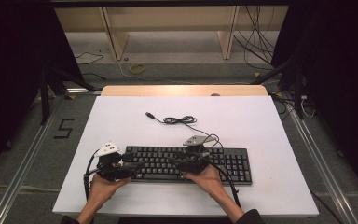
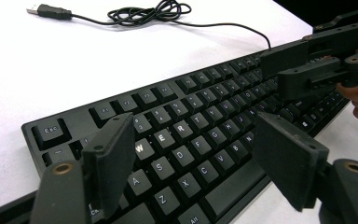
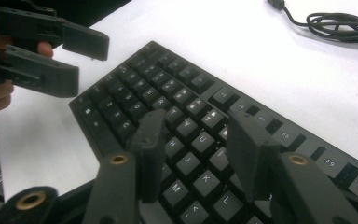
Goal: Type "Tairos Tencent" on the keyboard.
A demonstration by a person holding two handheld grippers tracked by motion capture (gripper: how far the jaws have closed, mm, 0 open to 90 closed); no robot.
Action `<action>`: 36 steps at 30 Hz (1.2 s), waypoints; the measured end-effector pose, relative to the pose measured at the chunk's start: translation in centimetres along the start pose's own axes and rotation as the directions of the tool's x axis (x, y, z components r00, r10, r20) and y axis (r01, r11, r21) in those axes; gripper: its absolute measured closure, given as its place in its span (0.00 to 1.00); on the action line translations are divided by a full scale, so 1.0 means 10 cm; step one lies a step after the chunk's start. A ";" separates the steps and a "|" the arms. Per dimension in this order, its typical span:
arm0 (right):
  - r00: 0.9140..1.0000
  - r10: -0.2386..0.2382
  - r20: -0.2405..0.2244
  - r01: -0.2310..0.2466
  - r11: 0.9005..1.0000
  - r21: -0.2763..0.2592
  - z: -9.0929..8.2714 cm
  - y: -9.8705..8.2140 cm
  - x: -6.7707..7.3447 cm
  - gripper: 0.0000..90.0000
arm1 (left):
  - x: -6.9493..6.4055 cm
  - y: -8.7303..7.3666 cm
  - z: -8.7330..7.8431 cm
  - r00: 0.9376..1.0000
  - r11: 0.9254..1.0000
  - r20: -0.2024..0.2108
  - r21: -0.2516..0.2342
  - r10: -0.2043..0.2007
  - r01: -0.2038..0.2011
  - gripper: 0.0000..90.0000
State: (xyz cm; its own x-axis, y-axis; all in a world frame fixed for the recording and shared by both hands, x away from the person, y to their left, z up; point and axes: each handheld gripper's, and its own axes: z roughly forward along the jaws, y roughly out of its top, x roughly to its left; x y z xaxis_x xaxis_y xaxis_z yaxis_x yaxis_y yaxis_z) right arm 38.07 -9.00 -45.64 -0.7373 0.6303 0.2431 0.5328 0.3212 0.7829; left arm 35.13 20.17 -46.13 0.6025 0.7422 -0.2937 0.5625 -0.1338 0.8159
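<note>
Lying under both fingers (image 2: 279, 154): keyboard (image 1: 186, 163)

Matt black plastic keyboard (image 2: 186, 135) with printed white letters, on smooth matt white table (image 1: 261, 126), near thin glossy black cable (image 2: 154, 11); beyond, pale wood edge (image 1: 182, 90).

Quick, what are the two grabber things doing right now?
Left gripper: open, holding nothing, over the keyboard.
Right gripper: open, holding nothing, over the keyboard.
</note>
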 end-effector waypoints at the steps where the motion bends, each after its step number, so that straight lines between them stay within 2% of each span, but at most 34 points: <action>1: 1.000 -0.001 -0.003 0.001 1.000 -0.001 -0.01 0.00 0.00 0.62 | 0.00 0.00 0.00 1.000 1.000 0.003 0.001 -0.001 0.001 0.34; 10: 1.000 -0.018 -0.017 0.018 1.000 -0.012 -0.08 -0.03 0.04 0.55 | 0.00 0.02 0.02 1.000 1.000 0.013 0.005 0.002 -0.002 0.41; 13: 1.000 -0.018 -0.012 0.017 1.000 -0.016 -0.11 -0.04 0.04 0.53 | 0.01 0.03 0.02 0.999 1.000 0.022 0.003 -0.024 0.024 0.42; 36: 0.999 -0.028 -0.016 0.027 0.999 -0.032 -0.23 -0.14 0.03 0.50 | -0.01 0.13 0.14 1.000 0.999 0.021 0.050 0.003 -0.004 0.62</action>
State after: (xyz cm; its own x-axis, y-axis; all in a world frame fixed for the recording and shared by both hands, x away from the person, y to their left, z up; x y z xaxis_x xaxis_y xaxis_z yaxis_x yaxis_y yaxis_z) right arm 36.11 -10.88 -45.37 -0.7582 0.6099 0.2304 0.4990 0.3154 0.8072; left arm 36.62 19.02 -45.79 0.6159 0.7279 -0.3014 0.5874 -0.1693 0.7914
